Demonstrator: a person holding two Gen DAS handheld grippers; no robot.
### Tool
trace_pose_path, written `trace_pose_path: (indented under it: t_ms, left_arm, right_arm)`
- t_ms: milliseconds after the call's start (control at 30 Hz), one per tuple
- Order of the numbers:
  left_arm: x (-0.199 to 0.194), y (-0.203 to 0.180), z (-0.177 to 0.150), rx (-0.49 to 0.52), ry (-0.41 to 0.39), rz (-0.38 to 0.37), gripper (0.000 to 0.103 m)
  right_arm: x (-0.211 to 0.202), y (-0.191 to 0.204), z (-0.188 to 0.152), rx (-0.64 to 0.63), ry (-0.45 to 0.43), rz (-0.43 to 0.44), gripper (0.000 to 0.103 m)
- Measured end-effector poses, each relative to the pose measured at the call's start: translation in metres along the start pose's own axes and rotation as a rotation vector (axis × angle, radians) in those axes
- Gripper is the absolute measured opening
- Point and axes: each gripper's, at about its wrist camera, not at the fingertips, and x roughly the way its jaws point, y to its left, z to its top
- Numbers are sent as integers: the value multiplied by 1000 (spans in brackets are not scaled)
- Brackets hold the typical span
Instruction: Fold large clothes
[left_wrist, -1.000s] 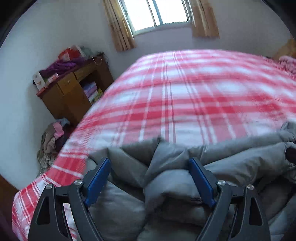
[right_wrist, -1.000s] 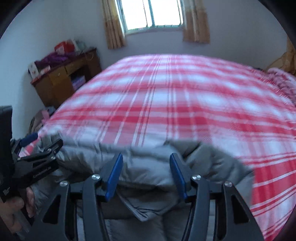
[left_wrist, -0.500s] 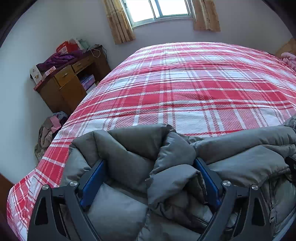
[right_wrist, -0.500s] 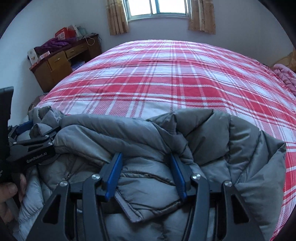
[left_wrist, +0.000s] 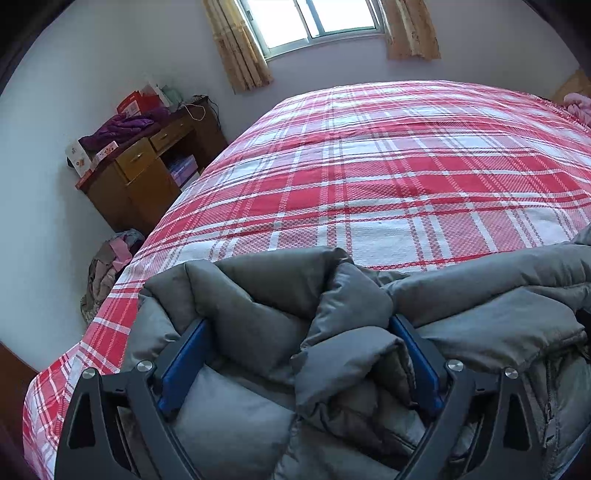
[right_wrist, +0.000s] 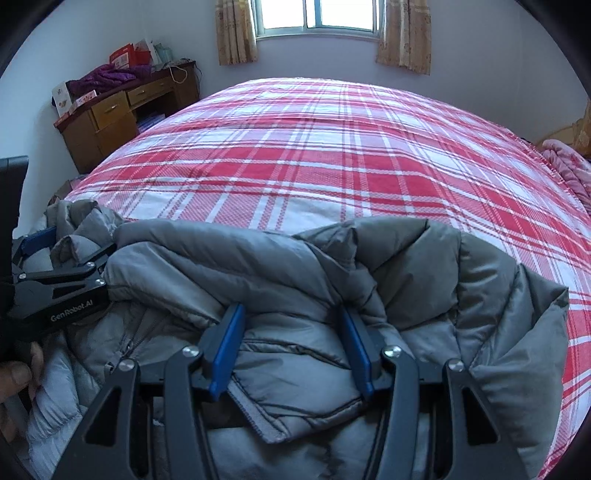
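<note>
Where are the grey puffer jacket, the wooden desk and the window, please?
grey puffer jacket (right_wrist: 303, 258): right wrist view, on its folded upper panel.
wooden desk (left_wrist: 144, 177): left wrist view, on its drawer front.
window (right_wrist: 317, 16): right wrist view, on the glass.

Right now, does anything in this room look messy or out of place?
Yes: a heap of clothes lies on the floor beside the wooden desk, and the desk top is cluttered. The grey jacket is bunched mid-fold.

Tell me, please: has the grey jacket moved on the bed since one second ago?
Yes. The grey jacket now lies farther up the plaid bedspread, toward the window.
</note>
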Motion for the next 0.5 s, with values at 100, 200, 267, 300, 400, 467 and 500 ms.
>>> trace_pose_path:
  t_ms: [100, 200, 267, 300, 400, 467, 500]
  left_arm:
    - [0, 0, -1, 1, -2, 3, 96]
    - [0, 0, -1, 3, -4, 7, 96]
    - [0, -1, -1, 4, -6, 10, 96]
    - [0, -1, -1, 4, -7, 12, 96]
    - [0, -3, -1, 6, -9, 17, 96]
    - [1, -4, 0, 12, -8, 23, 96]
    - [1, -5, 0, 13, -7, 25, 96]
  right_arm:
    - [1, 1, 1, -4, 1, -6, 56]
    - [2, 1, 1, -7, 2, -10, 56]
    - [2, 2, 1, -10, 2, -13, 56]
    - [3, 2, 1, -10, 2, -12, 57]
    - [3, 2, 2, -11, 2, -14, 57]
    - [3, 2, 2, -14, 2, -18, 57]
    - [4, 2, 2, -18, 3, -22, 57]
